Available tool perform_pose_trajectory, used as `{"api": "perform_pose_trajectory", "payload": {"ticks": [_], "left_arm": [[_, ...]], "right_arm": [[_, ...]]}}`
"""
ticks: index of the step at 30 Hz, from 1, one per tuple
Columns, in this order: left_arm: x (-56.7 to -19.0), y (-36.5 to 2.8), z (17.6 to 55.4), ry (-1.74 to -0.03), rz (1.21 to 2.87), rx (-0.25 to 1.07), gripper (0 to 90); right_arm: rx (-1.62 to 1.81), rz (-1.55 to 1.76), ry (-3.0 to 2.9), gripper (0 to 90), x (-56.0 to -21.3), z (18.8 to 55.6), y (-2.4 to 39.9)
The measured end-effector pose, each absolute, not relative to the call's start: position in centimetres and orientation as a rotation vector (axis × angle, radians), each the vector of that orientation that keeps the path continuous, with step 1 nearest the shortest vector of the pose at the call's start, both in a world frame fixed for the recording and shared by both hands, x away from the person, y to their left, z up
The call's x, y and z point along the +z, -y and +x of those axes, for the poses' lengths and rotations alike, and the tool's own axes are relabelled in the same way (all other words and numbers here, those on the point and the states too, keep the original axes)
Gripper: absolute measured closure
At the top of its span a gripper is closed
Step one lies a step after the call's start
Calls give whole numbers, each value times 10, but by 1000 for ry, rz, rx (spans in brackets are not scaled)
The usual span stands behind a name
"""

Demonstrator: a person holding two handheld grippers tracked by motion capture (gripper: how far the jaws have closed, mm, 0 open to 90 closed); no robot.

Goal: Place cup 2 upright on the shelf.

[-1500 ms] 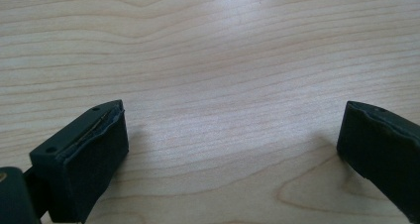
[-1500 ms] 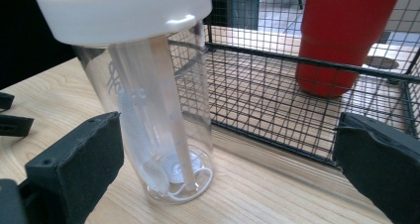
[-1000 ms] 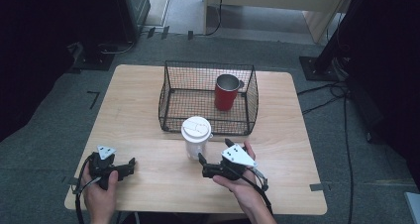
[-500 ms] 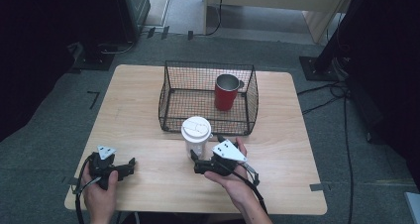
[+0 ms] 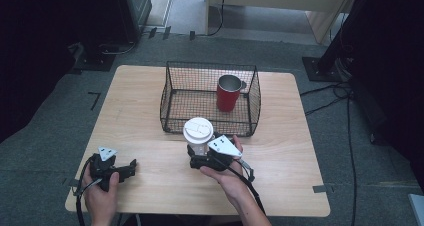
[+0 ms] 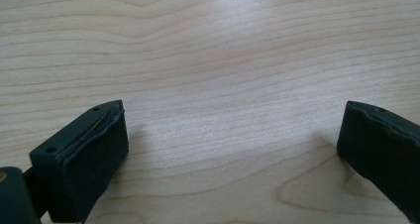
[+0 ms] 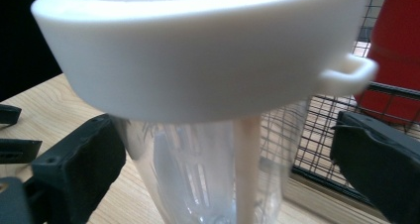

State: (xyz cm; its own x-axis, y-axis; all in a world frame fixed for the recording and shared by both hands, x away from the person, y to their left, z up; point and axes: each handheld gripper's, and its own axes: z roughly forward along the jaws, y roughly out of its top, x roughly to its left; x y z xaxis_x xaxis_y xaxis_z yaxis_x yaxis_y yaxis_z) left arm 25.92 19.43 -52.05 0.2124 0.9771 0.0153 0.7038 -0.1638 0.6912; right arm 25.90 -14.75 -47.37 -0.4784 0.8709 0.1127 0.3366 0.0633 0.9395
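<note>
A clear plastic cup with a white lid (image 5: 198, 132) stands upright on the wooden table (image 5: 135, 116), just in front of the wire basket. My right gripper (image 5: 196, 156) reaches in from the right at the cup's lower part. In the right gripper view the cup (image 7: 198, 50) stands between the jaws of the right gripper (image 7: 228, 159). The left jaw lies against the clear wall and a gap remains at the right jaw. These jaws have just been closing with the cup between them. My left gripper (image 5: 131, 167) rests near the front left edge, open over bare wood (image 6: 230, 144).
A black wire basket (image 5: 210, 128) sits at the table's middle back, holding a red mug (image 5: 228, 93) at its right side. The mug (image 7: 396, 45) and basket mesh (image 7: 322, 149) appear right behind the cup. Cables trail off the front edge.
My right gripper has slid left towards the cup, so its jaws now stand on either side of it. The left gripper has stayed put.
</note>
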Motion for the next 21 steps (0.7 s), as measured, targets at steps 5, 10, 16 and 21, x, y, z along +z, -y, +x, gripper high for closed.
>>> {"api": "perform_pose_trajectory", "payload": {"ticks": [5,10,16,21], "left_arm": [[-521,-194,259,-1551,1937,640,0],[-521,-194,259,-1551,1937,640,0],[-521,-194,259,-1551,1937,640,0],[-520,-194,259,-1551,1937,640,0]], "right_arm": [[1422,1186,-1851,81,-473,261,142],[1415,1162,-1847,157,-472,262,138],[1396,1113,-1843,165,-473,260,136],[1400,1087,-1840,166,-471,259,136]]}}
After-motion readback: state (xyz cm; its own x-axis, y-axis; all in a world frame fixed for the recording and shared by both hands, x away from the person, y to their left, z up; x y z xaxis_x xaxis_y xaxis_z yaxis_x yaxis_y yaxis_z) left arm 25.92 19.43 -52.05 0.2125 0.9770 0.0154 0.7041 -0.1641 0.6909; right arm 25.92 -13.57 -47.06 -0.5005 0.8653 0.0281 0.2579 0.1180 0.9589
